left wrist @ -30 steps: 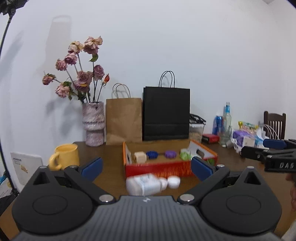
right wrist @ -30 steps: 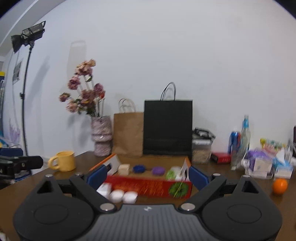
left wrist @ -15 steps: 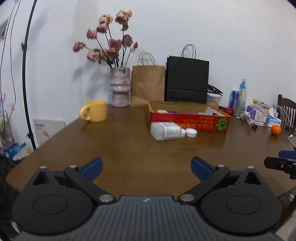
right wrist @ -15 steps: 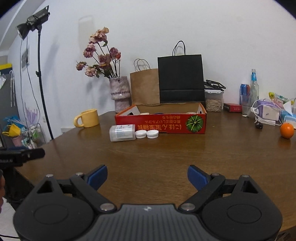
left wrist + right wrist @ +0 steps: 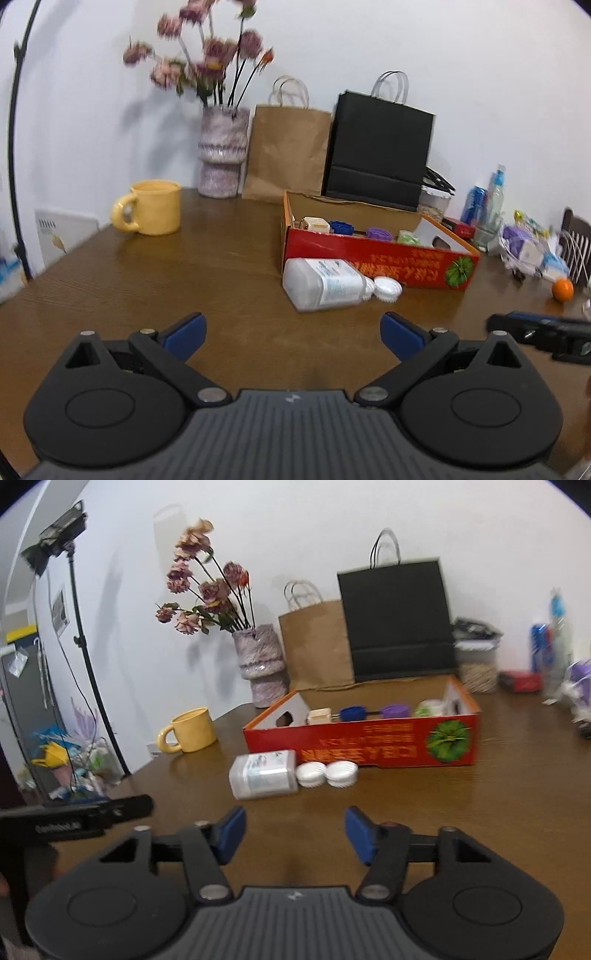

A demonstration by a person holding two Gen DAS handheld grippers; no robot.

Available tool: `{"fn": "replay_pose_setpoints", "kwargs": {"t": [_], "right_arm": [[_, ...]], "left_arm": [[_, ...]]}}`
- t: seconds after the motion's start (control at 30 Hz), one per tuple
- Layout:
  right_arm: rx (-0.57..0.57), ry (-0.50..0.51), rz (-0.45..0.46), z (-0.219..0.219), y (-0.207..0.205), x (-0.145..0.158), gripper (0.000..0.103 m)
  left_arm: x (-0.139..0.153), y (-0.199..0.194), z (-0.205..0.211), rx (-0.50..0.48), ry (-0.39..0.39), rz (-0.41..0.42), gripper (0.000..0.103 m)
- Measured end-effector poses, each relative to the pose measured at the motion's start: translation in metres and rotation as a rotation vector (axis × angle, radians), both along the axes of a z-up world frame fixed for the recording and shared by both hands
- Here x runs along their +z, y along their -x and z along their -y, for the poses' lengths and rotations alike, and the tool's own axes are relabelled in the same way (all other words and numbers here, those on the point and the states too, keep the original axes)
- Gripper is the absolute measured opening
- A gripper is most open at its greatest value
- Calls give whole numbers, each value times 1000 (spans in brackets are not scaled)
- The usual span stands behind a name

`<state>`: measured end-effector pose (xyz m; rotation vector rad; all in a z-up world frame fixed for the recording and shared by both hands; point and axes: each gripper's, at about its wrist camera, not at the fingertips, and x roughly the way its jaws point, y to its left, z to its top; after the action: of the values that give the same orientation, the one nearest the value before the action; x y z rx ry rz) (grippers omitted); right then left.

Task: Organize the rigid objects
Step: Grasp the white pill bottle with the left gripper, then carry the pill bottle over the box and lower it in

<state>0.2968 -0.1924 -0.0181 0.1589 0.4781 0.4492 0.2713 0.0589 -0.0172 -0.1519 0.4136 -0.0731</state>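
- Two white caps (image 5: 327, 773) sat beside tipped bottle (image 5: 263, 774), against red box (image 5: 388, 744) on tabletop (image 5: 480, 812).
- Left tongs (image 5: 291, 330) spread wide, empty.
- Right tongs (image 5: 293, 834) just narrowed, pinching nothing.

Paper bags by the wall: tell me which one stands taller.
The black bag, right of the brown bag; its top edge and handles rise above the brown one's.
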Motion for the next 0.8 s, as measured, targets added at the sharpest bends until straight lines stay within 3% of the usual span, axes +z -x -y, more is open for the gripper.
{"fn": "replay_pose_setpoints", "kwargs": {"t": [0.17, 0.3, 0.37, 0.4, 0.5, 0.8], "right_arm": [[58, -20, -29, -34, -75, -4, 49], [76, 5, -59, -61, -129, -15, 48], [100, -1, -85, -68, -148, -24, 41], [109, -10, -107, -72, -156, -29, 34], [126, -110, -139, -70, -166, -42, 33], [129, -144, -152, -69, -169, -45, 29]], "left_arm": [[-1, -70, -4, 0, 55, -21, 75], [-13, -125, -14, -51, 165, -152, 51], [-21, -140, -16, -65, 188, -188, 36], [-24, -144, -17, -86, 207, -176, 34], [-32, -146, -20, -122, 270, -159, 32], [-31, -144, -17, -111, 247, -139, 31]]}}
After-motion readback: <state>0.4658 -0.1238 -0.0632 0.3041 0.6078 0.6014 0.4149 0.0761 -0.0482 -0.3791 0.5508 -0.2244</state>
